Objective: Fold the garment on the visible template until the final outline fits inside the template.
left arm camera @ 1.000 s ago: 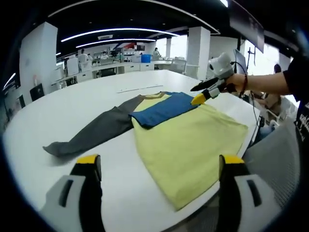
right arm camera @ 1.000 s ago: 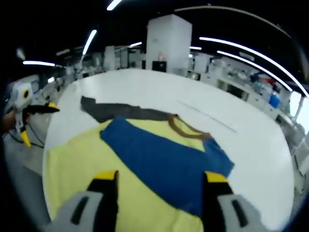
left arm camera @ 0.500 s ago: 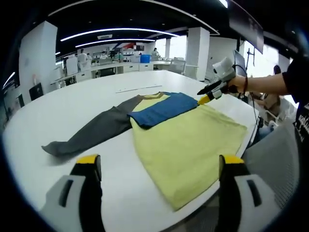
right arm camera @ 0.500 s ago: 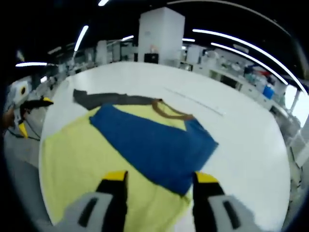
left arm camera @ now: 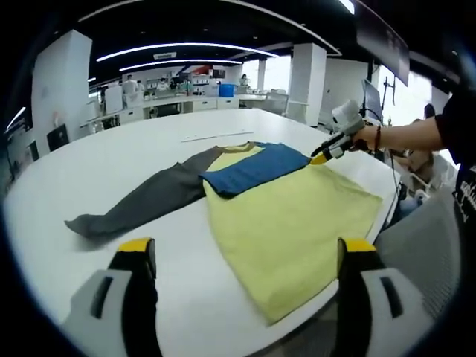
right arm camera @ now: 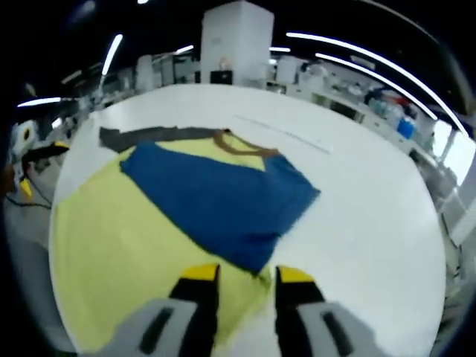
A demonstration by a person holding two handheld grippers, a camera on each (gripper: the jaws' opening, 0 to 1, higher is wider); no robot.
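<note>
Left gripper view
- Garment: a long-sleeved shirt [left arm camera: 286, 216] is lying flat on the white table [left arm camera: 97, 160], its yellow body nearest the table's right edge.
- Blue sleeve [left arm camera: 256, 167]: is lying folded across the chest, below the collar.
- Grey sleeve [left arm camera: 145, 201]: is stretching out to the left, unfolded.
- Left gripper [left arm camera: 242, 249]: is hovering over the near table edge, jaws spread wide, carrying nothing.
- Right gripper [left arm camera: 321, 158]: is reaching in from the right in a person's hand [left arm camera: 366, 136], its yellow tips touching the far right corner of the shirt; I cannot tell its jaw gap from here.

Right gripper view
- Right gripper [right arm camera: 246, 276]: its jaws are standing narrowly apart astride the blue sleeve's [right arm camera: 216, 197] near corner, not yet pressed onto cloth.
- Handling: the shirt [right arm camera: 111, 245] looks light, soft and limp, likely to drape and crease; an edge or corner seems the best hold.
- Surface: the table [right arm camera: 357, 201] is smooth and white, likely letting cloth slide; no template outline is showing clearly.
- Room: a large lab is stretching beyond, with white pillars, benches and ceiling light strips.
</note>
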